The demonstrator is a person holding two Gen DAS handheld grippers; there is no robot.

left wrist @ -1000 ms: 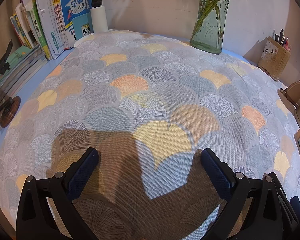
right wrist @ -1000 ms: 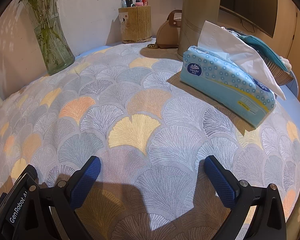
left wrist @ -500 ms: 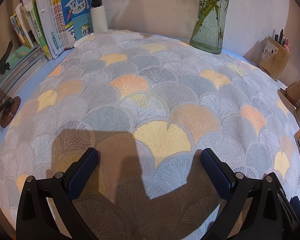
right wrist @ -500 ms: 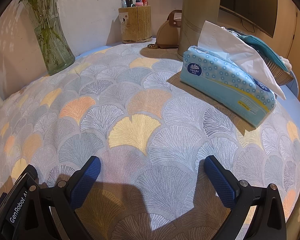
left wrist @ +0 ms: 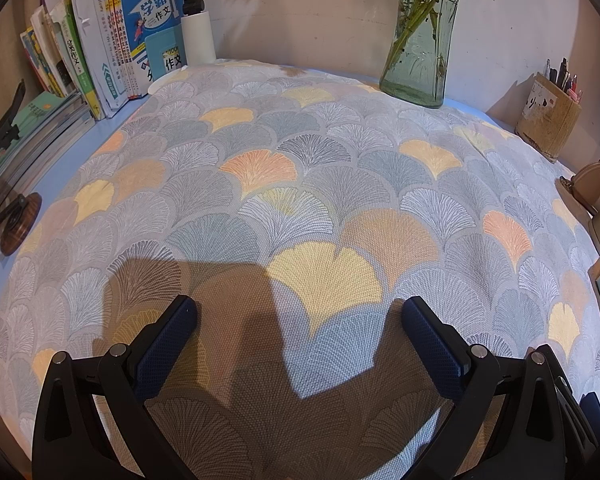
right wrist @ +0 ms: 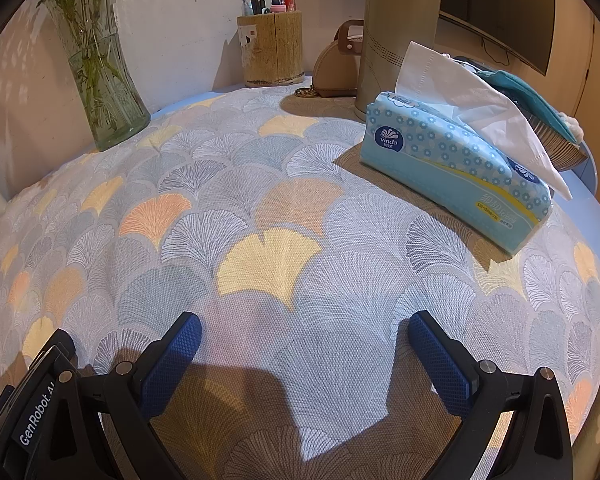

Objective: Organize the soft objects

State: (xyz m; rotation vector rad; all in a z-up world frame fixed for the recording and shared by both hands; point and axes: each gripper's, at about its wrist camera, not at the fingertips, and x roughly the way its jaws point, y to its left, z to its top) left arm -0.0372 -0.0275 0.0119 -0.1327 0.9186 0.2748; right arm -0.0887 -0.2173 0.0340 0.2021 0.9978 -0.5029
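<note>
cloth: ginkgo-leaf cloth (left wrist: pixel 300 184) lies spread flat over the desk, directly under and ahead of both grippers; no fold or bunching visible.
tissue pack: soft blue pack (right wrist: pixel 456 180) sits on the cloth, ahead and to the right of the right gripper, one sheet pulled up out of its top.
left gripper: (left wrist: pixel 300 328) jaws spread wide, nothing between them, low over the near part of the cloth; contact with it cannot be told.
right gripper: (right wrist: pixel 304 344) jaws spread wide, empty, low over the cloth just beside the left one.
progress: judged at the start; neither soft item is gripped. All folding or tidying appears left to do.
writing, pack: "Vinda" logo on the end face; smaller print on the side unreadable.
writing, gripper: "GenRobot.AI" on the black body seen at lower left of the right view.
writing, books: books (left wrist: pixel 112 40) far left ahead of the left gripper; blue cover reads "学霸 作文".
surroundings: vase (left wrist: pixel 420 36) and pen holder (left wrist: pixel 548 116) ahead at the wall; flask (right wrist: pixel 396 28) behind the pack.
</note>
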